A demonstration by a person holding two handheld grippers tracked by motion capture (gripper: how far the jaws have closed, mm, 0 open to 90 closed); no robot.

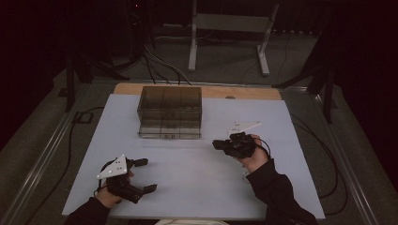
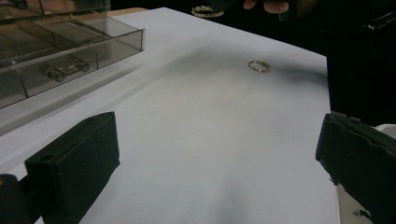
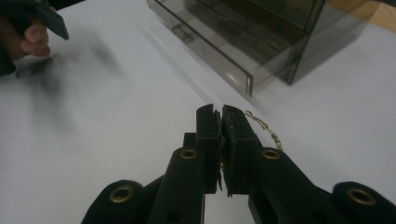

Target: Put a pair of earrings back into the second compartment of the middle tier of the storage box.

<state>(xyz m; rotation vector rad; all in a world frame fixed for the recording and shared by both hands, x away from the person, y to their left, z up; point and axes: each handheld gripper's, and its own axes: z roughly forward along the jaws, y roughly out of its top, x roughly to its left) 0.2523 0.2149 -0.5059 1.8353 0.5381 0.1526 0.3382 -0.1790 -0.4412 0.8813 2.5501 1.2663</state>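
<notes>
My right gripper (image 3: 221, 112) is shut on a thin gold chain (image 3: 264, 126); a few links trail out to the right of the pressed pads, just above the white table top. In the high view this gripper (image 1: 217, 144) is right of centre, pointing left, close to the smoked clear drawer box (image 1: 170, 112). My left gripper (image 1: 146, 176) rests near the front left with its jaws wide apart and nothing between them (image 2: 215, 154). A second small gold ring of chain (image 2: 259, 66) lies flat on the table beyond the left gripper.
The drawer box (image 3: 261, 37) has inner dividers and a small handle (image 2: 65, 70) on its front. A white sheet (image 1: 197, 173) covers the table. Cables and a metal stand (image 1: 230, 28) are on the floor behind it.
</notes>
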